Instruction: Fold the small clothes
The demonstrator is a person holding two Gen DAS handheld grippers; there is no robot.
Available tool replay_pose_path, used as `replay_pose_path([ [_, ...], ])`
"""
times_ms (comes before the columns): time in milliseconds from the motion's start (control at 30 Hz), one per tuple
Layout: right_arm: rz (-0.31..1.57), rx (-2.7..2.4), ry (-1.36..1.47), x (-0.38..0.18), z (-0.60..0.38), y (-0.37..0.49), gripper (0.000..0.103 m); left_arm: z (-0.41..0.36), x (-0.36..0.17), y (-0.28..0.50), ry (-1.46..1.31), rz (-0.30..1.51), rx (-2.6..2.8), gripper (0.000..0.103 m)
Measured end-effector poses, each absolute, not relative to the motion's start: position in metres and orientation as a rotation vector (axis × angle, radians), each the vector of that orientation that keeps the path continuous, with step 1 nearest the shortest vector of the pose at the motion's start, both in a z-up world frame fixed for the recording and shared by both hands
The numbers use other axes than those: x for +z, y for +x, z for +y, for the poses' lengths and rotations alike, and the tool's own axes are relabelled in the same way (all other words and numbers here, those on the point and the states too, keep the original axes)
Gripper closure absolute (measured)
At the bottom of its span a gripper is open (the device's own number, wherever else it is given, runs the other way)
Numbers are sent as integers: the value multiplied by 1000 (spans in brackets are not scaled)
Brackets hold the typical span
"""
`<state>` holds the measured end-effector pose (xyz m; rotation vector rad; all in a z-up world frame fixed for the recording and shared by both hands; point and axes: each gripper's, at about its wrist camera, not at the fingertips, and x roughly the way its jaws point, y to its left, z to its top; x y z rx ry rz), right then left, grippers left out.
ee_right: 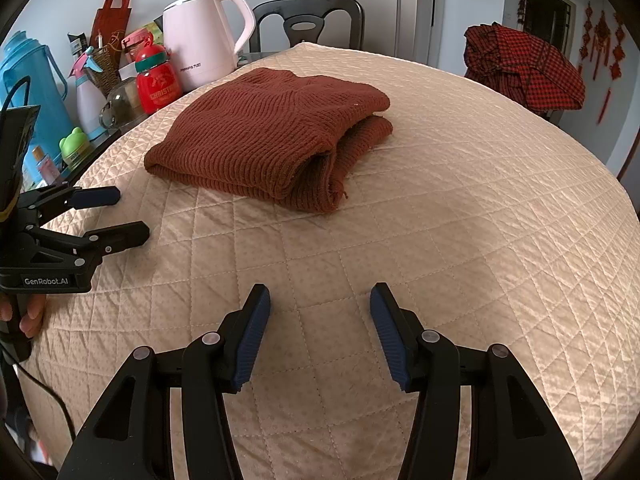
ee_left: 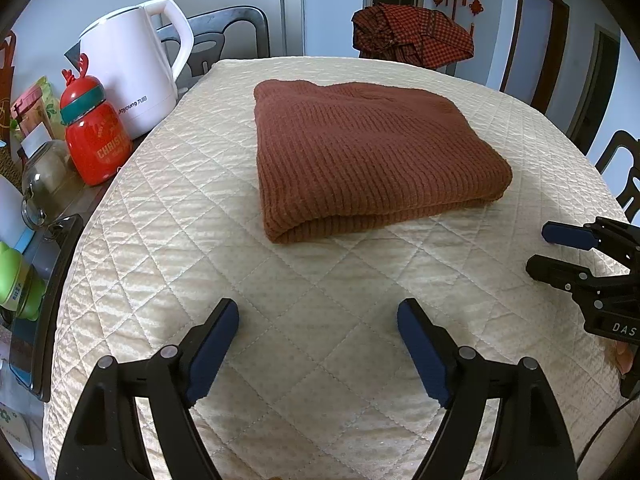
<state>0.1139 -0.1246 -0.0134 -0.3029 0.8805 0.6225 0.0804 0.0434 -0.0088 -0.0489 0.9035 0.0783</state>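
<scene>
A rust-brown knitted garment (ee_left: 360, 156) lies folded into a thick rectangle on the cream quilted table cover (ee_left: 280, 300). In the right wrist view the garment (ee_right: 264, 136) shows its layered open edges toward the right. My left gripper (ee_left: 318, 320) is open and empty, above the cover well short of the garment. My right gripper (ee_right: 320, 300) is open and empty, also short of it. The right gripper shows at the right edge of the left wrist view (ee_left: 556, 252). The left gripper shows at the left of the right wrist view (ee_right: 128, 216).
A white kettle (ee_left: 132, 72), a red Christmas jar (ee_left: 94, 136), a glass jar (ee_left: 44, 176) and a green bottle (ee_left: 16, 280) crowd the table's left side. A blue thermos (ee_right: 28, 92) stands there too. A red checked cloth (ee_left: 412, 36) hangs over a far chair.
</scene>
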Motion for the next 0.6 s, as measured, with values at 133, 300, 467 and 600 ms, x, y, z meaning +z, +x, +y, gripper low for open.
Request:
replay_pose_path([
  [133, 881, 623, -302, -13, -125, 114, 50, 46, -10, 81, -49, 904, 79, 18],
  [300, 881, 623, -303, -13, -125, 114, 50, 46, -10, 81, -49, 904, 79, 18],
  [467, 881, 623, -302, -13, -125, 114, 50, 47, -10, 81, -48, 904, 79, 17],
  [600, 881, 623, -302, -13, -125, 114, 50, 48, -10, 81, -49, 904, 79, 17],
])
